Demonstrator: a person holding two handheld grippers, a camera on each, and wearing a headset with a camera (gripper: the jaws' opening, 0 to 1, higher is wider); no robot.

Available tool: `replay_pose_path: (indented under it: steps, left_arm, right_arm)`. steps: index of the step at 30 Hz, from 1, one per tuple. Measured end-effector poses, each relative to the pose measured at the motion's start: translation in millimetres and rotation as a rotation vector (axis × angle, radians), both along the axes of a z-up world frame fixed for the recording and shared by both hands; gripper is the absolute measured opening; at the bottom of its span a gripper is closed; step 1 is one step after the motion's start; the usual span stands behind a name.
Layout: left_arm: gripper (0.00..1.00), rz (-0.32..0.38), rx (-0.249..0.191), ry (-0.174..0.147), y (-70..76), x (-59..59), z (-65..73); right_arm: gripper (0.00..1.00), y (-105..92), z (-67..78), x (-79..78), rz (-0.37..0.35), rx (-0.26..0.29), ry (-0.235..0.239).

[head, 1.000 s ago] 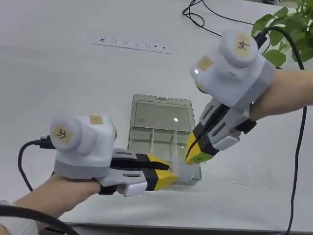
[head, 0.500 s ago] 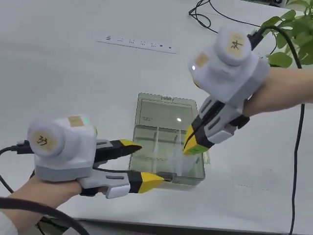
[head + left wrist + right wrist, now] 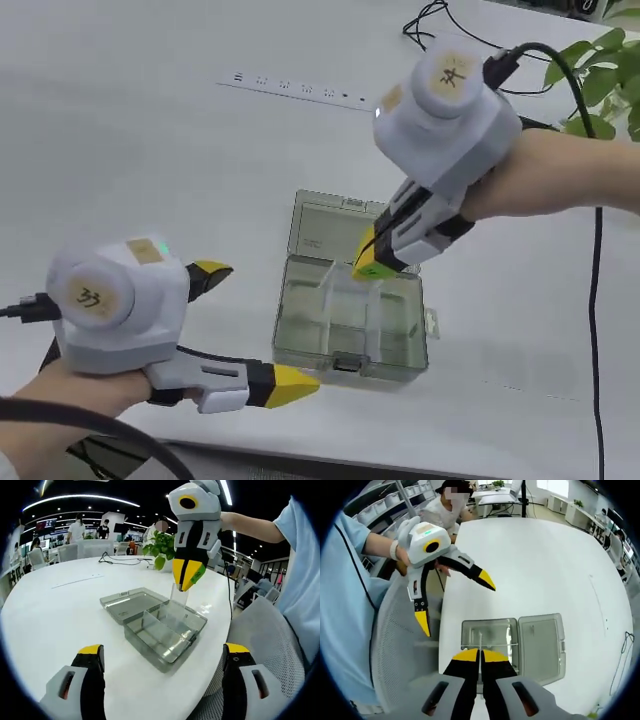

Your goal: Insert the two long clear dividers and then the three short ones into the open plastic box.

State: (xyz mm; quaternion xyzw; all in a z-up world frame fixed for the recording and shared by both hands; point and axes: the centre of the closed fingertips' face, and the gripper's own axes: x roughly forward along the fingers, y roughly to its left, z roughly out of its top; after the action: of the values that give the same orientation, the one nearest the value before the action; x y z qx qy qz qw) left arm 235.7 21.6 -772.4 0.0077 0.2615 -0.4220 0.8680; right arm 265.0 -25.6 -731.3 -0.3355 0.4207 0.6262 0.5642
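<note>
Two grippers work over a white table [image 3: 150,150]; the open box [image 3: 320,355] lies just below the right gripper [image 3: 367,265] and ahead of the left gripper [image 3: 265,322], which gapes wide and empty. The right jaws pinch a clear divider [image 3: 179,595] above the box, where other dividers already stand. Next, it likely needs lowering straight into its slots.

Right gripper [image 3: 480,654] pinches a clear divider [image 3: 480,641] above the open box [image 3: 492,632].
</note>
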Motion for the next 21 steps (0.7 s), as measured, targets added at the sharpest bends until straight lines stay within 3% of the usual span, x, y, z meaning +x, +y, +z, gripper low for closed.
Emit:
replay_pose_path:
  steps: [8, 21]
  left_arm:
    - [1.0, -0.003, 0.02, -0.005, 6.6, -2.8, -2.6]
    - [1.0, 0.005, 0.008, 0.005, 10.8, -4.6, -5.8]
  right_arm:
    - [0.02, 12.6, -6.2, 9.6, -0.017, 0.011, -0.027]
    - [0.02, 22.2, -20.4, 11.2, -0.005, 0.006, -0.021]
